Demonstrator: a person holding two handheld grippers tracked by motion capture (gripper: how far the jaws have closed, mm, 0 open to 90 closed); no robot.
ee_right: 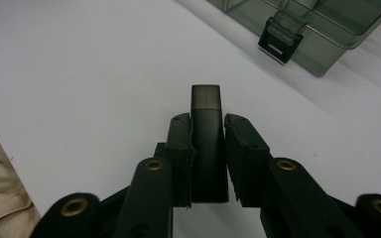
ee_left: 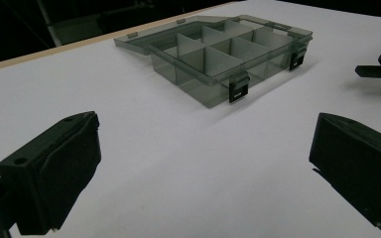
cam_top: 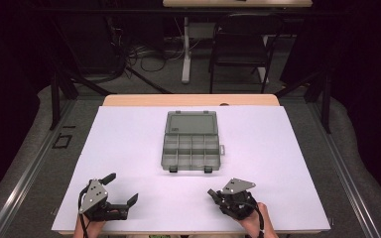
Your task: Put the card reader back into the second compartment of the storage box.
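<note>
Clamped in the right gripper (ee_right: 208,144) sits a dark block (ee_right: 207,134) (organizer box (cam_top: 191,141) beyond), left gripper (cam_top: 121,191) wide.

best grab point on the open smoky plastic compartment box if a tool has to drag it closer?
Probably the near front wall of the translucent grey plastic compartment box, between its two black latches, coming from the person's side. That wall stands upright, thin and bare there; the flat-open lid blocks the far side. The open left tool is free.
</note>
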